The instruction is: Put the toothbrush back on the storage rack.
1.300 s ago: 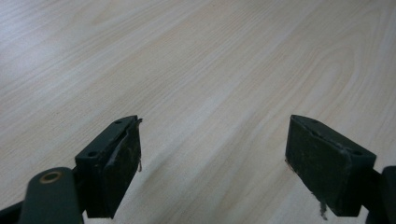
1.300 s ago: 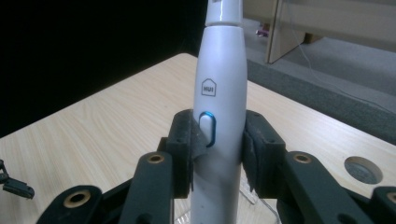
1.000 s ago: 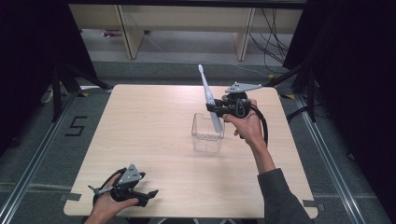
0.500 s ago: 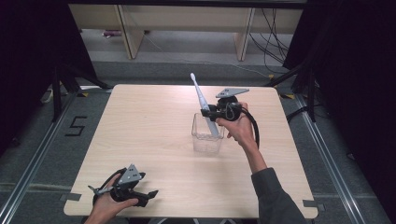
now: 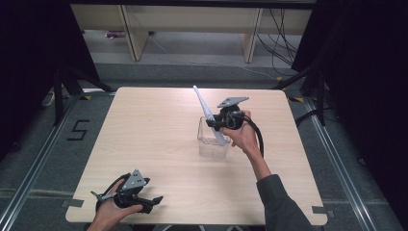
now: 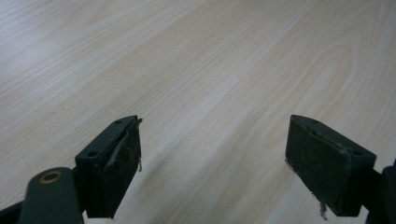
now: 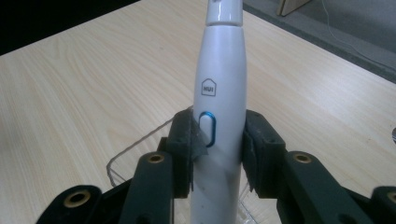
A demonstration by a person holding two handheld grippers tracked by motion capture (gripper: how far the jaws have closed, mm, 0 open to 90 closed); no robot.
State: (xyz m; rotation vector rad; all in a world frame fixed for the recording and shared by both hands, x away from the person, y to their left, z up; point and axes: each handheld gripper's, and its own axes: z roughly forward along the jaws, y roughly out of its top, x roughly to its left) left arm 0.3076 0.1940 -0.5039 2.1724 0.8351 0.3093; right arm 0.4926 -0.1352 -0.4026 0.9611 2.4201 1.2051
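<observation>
Since the earlier frames, the right gripper has carried the toothbrush down and toward the box; the left gripper has not moved. High view: a clear box stands mid-table, the white electric toothbrush leans up and left over it, its lower end inside the box, the right gripper clamping its handle. The left gripper rests at the near left edge. Left gripper view: 2 jaws gape wide over bare wood, grasping nothing. Right gripper view: both pads press the toothbrush at its blue-ringed button, the box rim just below. Judged step: placing the toothbrush in the box. Next calls for lowering until it rests, then unclamping.
</observation>
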